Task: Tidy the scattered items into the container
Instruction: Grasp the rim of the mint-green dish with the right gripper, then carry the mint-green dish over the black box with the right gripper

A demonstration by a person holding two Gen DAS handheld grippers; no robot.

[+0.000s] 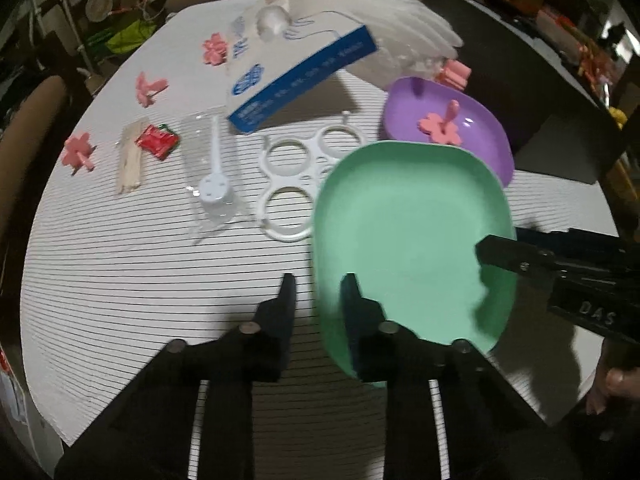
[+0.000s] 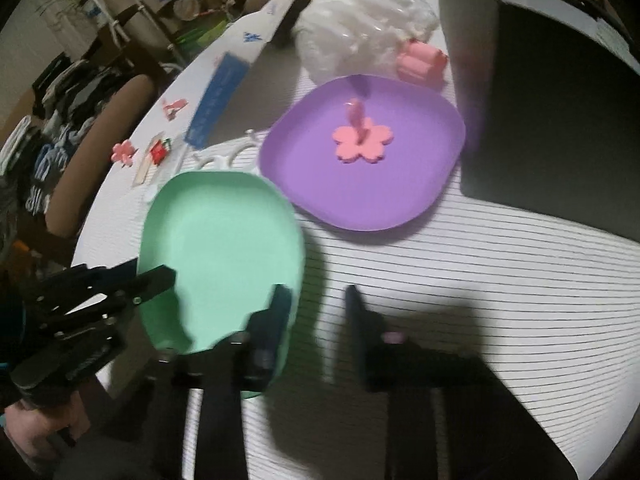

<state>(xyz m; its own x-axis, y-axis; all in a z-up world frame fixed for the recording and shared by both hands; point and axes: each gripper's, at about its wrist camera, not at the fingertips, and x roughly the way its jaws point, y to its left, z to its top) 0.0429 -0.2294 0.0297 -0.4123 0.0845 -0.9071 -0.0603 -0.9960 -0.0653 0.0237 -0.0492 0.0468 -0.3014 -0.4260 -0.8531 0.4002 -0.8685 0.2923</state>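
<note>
A green plate (image 1: 408, 240) (image 2: 224, 248) sits tilted near the table's front. My left gripper (image 1: 318, 292) is open and straddles its left rim, one finger over the plate, one outside. My right gripper (image 2: 316, 304) is open and straddles its right rim; it shows in the left wrist view (image 1: 492, 252). A purple plate (image 1: 448, 128) (image 2: 360, 160) behind holds a pink flower piece (image 1: 440, 124) (image 2: 362, 138). More pink flower pieces (image 1: 150, 88) lie scattered at the left.
A blue and white box (image 1: 296, 76), a white ring holder (image 1: 296, 176), a clear bottle (image 1: 212, 172), wooden sticks (image 1: 130, 160), a red packet (image 1: 157, 142) and a plastic bag (image 2: 360, 24) lie on the striped cloth. A dark box (image 2: 540, 112) stands at the right.
</note>
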